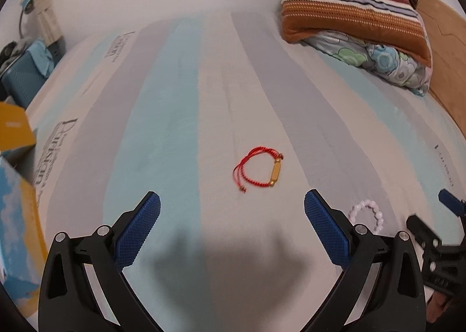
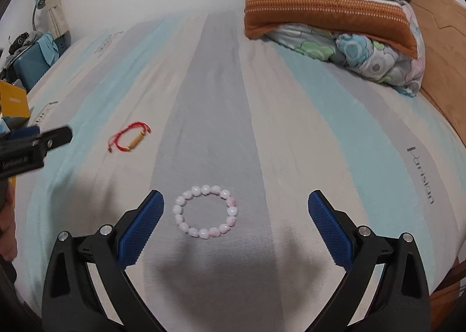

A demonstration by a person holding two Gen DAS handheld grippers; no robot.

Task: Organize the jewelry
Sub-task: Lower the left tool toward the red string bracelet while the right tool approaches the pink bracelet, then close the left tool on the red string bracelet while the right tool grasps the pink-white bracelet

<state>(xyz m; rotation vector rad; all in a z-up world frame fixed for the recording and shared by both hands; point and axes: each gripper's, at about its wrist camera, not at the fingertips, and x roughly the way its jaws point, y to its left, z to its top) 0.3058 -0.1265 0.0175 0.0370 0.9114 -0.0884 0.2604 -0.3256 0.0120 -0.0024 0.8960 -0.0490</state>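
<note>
A red cord bracelet with a gold tube bead (image 1: 259,170) lies on the striped bed sheet (image 1: 180,116), just ahead of my left gripper (image 1: 232,206), which is open and empty above the sheet. A pink bead bracelet (image 2: 205,211) lies flat between the fingers of my right gripper (image 2: 236,205), nearer its left finger; that gripper is open and empty. The pink bracelet also shows in the left wrist view (image 1: 368,215), right of the left gripper. The red bracelet shows at the left in the right wrist view (image 2: 129,139). The right gripper shows at the right edge of the left wrist view (image 1: 437,233).
Folded blankets and a floral quilt (image 1: 355,20) are stacked at the far right by the wooden headboard (image 1: 442,49). A yellow and blue box (image 1: 17,186) stands at the left edge of the bed. A blue case (image 1: 20,81) sits beyond the far left corner.
</note>
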